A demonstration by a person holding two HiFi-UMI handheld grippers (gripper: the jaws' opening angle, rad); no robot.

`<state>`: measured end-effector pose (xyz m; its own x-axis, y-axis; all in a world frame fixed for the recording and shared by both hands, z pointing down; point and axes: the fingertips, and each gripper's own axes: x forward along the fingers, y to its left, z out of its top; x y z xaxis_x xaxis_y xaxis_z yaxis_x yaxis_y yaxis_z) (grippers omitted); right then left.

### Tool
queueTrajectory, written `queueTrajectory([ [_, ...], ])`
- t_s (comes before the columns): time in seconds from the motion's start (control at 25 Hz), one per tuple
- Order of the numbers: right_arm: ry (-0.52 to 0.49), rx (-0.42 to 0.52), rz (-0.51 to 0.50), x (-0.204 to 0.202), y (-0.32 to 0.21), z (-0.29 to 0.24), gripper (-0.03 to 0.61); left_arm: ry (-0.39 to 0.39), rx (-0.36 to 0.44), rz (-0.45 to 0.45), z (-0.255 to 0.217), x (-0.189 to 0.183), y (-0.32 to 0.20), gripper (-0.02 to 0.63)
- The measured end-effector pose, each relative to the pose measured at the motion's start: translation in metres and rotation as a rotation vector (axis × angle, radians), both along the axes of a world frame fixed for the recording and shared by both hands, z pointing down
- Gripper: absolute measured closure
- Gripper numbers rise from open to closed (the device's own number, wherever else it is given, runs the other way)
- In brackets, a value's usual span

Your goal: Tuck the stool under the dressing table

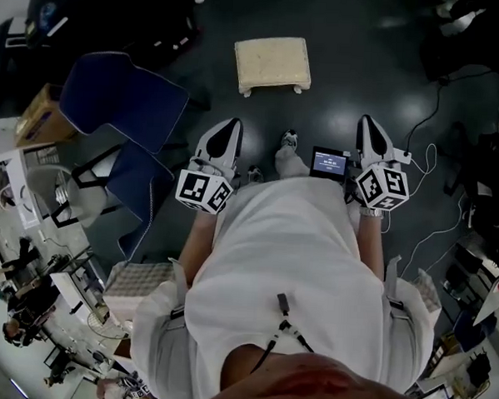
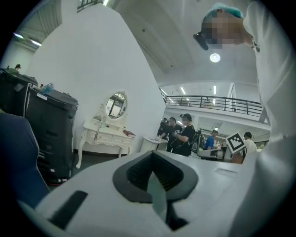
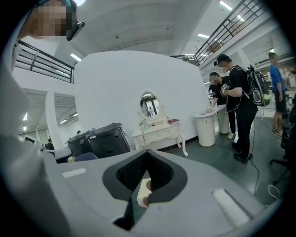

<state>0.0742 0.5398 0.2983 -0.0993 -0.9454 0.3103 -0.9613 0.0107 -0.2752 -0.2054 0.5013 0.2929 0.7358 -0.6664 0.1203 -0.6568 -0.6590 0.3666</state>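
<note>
The cream cushioned stool (image 1: 272,64) stands on the dark floor ahead of me, apart from both grippers. The white dressing table (image 2: 107,134) with an oval mirror stands against the white wall, far off; it also shows in the right gripper view (image 3: 159,132). My left gripper (image 1: 229,122) is shut and holds nothing, its dark pads (image 2: 138,173) closed together. My right gripper (image 1: 367,121) is shut and empty too; a sliver of the stool (image 3: 142,192) shows below its closed pads (image 3: 159,173). Both grippers point forward at waist height, either side of the stool's line.
A blue chair (image 1: 125,100) stands to the left, with black cases (image 2: 51,125) beside the dressing table. Several people (image 3: 240,106) stand to the right near a white round pedestal (image 3: 206,129). Cables (image 1: 435,162) lie on the floor at right. A small screen (image 1: 329,163) sits between the grippers.
</note>
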Motion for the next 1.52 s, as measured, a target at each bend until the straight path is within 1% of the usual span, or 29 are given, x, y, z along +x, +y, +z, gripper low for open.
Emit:
queueTrajectory([
  [0.24, 0.027, 0.022, -0.085, 0.048, -0.084, -0.001, 0.571, -0.026, 0.045, -0.083, -0.013, 0.029, -0.058, 0.606],
  [0.36, 0.036, 0.042, -0.130, 0.079, -0.116, -0.006, 0.571, -0.034, 0.040, -0.126, -0.012, 0.048, -0.071, 0.607],
  [0.44, 0.042, 0.054, -0.153, 0.096, -0.135, -0.018, 0.571, -0.033, 0.024, -0.149, -0.014, 0.057, -0.076, 0.607],
  [0.56, 0.060, 0.062, -0.173, 0.114, -0.162, -0.028, 0.571, -0.046, 0.002, -0.166, -0.013, 0.063, -0.090, 0.607],
  [0.64, 0.076, 0.059, -0.182, 0.124, -0.180, -0.017, 0.571, -0.058, -0.002, -0.172, -0.003, 0.064, -0.103, 0.607],
  [0.72, 0.082, 0.051, -0.203, 0.124, -0.201, 0.000, 0.571, -0.098, 0.005, -0.162, 0.011, 0.058, -0.121, 0.607],
  [0.8, 0.075, 0.037, -0.235, 0.119, -0.223, 0.016, 0.571, -0.168, 0.010, -0.152, 0.027, 0.045, -0.142, 0.607],
  [0.88, 0.073, 0.025, -0.254, 0.120, -0.249, 0.033, 0.571, -0.200, 0.001, -0.145, 0.047, 0.039, -0.168, 0.606],
  [1.0, 0.073, 0.009, -0.256, 0.127, -0.284, 0.074, 0.571, -0.193, -0.034, -0.107, 0.096, 0.048, -0.203, 0.606],
  [1.16, 0.048, -0.064, -0.246, 0.121, -0.300, 0.134, 0.571, -0.190, -0.108, -0.046, 0.157, 0.064, -0.230, 0.607],
  [1.24, 0.025, -0.109, -0.240, 0.106, -0.308, 0.163, 0.571, -0.183, -0.141, -0.057, 0.180, 0.058, -0.246, 0.606],
  [1.36, -0.019, -0.186, -0.240, 0.076, -0.314, 0.215, 0.571, -0.204, -0.183, -0.084, 0.221, 0.042, -0.267, 0.606],
  [1.52, -0.054, -0.278, -0.218, 0.048, -0.322, 0.290, 0.571, -0.228, -0.241, -0.066, 0.291, 0.028, -0.288, 0.606],
])
